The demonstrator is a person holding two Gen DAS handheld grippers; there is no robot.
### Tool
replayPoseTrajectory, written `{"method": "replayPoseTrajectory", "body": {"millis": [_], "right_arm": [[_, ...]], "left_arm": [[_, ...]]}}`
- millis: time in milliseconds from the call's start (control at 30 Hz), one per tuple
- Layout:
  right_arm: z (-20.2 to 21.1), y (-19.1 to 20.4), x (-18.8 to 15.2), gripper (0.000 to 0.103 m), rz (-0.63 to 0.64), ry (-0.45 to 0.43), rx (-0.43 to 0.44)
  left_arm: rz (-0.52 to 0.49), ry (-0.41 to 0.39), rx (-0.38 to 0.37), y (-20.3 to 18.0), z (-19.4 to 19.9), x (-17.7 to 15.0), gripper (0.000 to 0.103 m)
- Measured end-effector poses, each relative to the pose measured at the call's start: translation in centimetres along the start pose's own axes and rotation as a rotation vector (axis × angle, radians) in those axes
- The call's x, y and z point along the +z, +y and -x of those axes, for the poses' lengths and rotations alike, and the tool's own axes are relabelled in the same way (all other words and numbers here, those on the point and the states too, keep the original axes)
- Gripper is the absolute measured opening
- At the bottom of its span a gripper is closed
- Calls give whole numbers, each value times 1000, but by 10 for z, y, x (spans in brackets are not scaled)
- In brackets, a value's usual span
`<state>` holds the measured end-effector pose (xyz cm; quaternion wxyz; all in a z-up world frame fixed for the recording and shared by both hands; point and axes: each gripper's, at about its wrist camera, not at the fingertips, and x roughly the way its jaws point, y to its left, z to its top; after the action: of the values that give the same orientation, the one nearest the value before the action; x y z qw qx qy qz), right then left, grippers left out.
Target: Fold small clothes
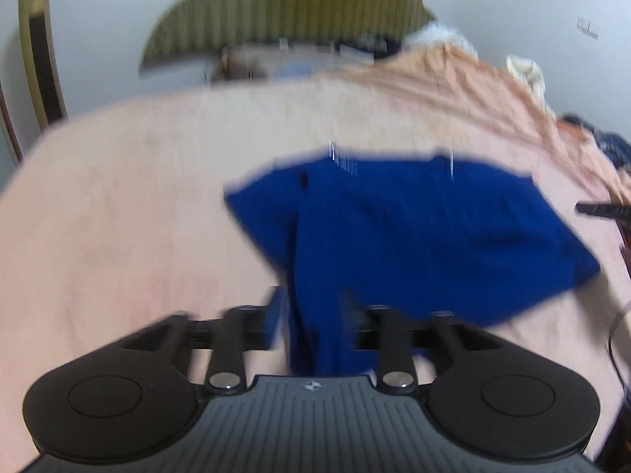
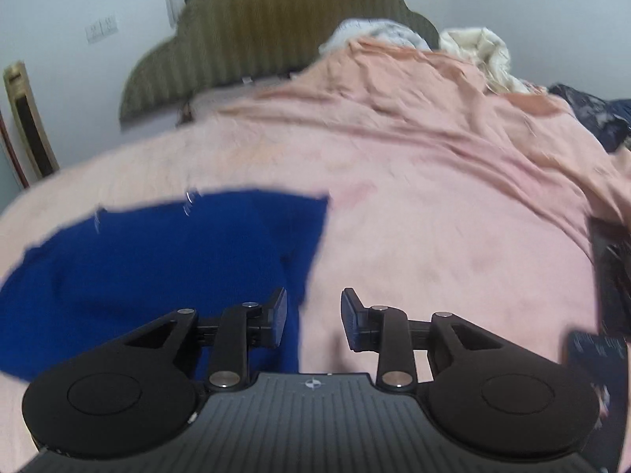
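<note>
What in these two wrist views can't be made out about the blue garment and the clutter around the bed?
- Blue garment, left wrist view: motion blur hides its type; whether the left tool pinches the fold between its fingers is unclear.
- Same garment, right wrist view: its near part lies behind the right tool, its left cut by the frame edge.
- Dark objects at the right edge: cropped, blurred, unidentifiable.
- Items by the headboard: too blurred.

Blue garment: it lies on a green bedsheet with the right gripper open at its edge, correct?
Not quite. The blue garment lies on a pink bedsheet, not a green one; the right wrist view shows it. The right gripper is open at its edge.
</note>
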<state>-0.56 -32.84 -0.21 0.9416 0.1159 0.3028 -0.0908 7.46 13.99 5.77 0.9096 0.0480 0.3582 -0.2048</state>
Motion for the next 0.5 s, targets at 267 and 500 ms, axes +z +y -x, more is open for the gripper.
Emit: {"method": "replayPoseTrajectory", "body": {"millis": [267, 500], "right_arm": [[-76, 78, 31, 41, 172, 4, 157], [-128, 70, 40, 60, 183, 15, -109]], "left_arm": [[-103, -49, 46, -51, -75, 36, 66], [-5, -19, 202, -14, -94, 13, 66]]}}
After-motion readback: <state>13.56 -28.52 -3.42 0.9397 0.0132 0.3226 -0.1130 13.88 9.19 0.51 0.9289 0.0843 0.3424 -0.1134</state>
